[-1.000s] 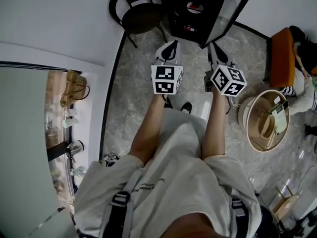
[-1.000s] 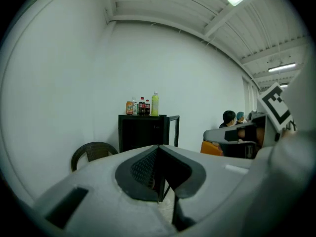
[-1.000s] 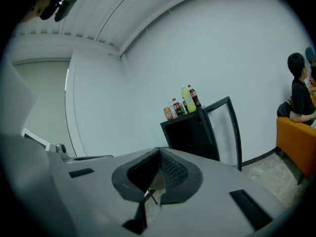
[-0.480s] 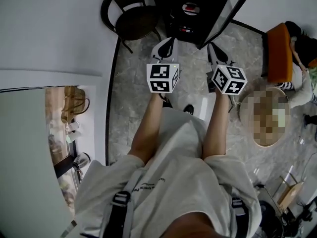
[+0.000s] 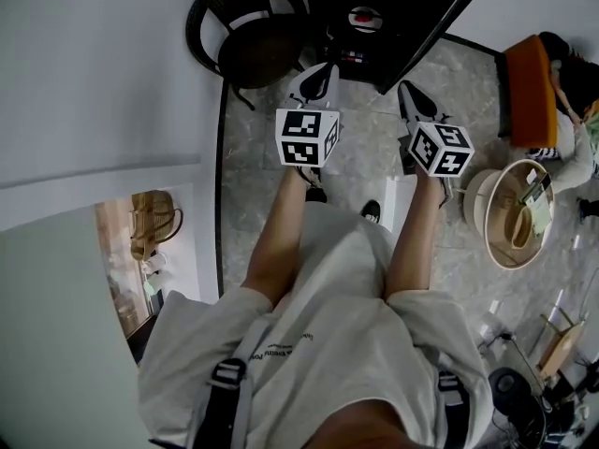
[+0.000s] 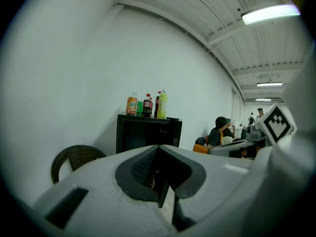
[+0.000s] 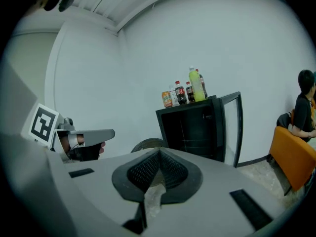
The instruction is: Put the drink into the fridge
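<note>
Several drink bottles (image 6: 146,105) stand on top of a black fridge (image 6: 148,132) against the white wall; the right gripper view shows the same bottles (image 7: 185,93), the fridge (image 7: 197,130) and its glass door (image 7: 232,127) swung open. From the head view the fridge (image 5: 393,26) lies ahead on the floor. My left gripper (image 5: 316,80) and right gripper (image 5: 409,94) are held out side by side, short of the fridge. Both are shut with nothing between the pads, the left gripper (image 6: 159,149) and the right gripper (image 7: 159,154) pointing toward the fridge.
A dark wicker chair (image 5: 248,36) stands left of the fridge. To the right are an orange seat (image 5: 529,92) with a seated person (image 5: 571,73) and a round wooden basket-like stand (image 5: 515,213). A white wall runs along the left.
The head view has swung slightly, and both grippers sit a little farther forward toward the fridge. Nothing was taken hold of.
</note>
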